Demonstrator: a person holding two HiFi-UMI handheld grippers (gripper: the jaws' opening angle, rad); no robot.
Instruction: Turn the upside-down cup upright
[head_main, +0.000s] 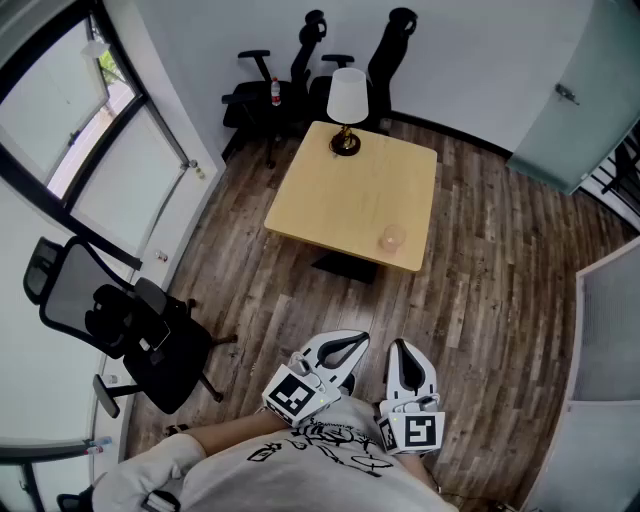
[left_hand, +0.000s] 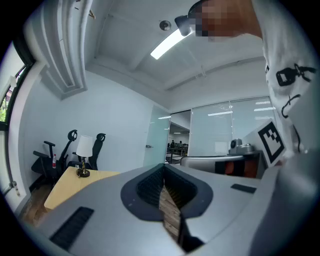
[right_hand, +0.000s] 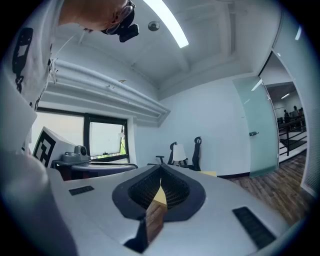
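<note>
A clear cup (head_main: 392, 238) stands on the light wooden table (head_main: 340, 200), near its front right corner, well ahead of me. Its orientation is too small to make out. My left gripper (head_main: 352, 346) and right gripper (head_main: 400, 352) are held close to my body over the floor, far short of the table, both shut with nothing between the jaws. In the left gripper view the left gripper (left_hand: 164, 186) points level toward the table (left_hand: 70, 184). The right gripper (right_hand: 161, 184) in its own view also points toward the room's far wall. The cup shows in neither gripper view.
A lamp (head_main: 347, 108) with a white shade stands at the table's far edge. Black office chairs (head_main: 300, 70) line the far wall, another black chair (head_main: 110, 325) stands at my left by the windows. A glass door (head_main: 580, 100) lies right. Wooden floor (head_main: 490, 290) stretches between me and the table.
</note>
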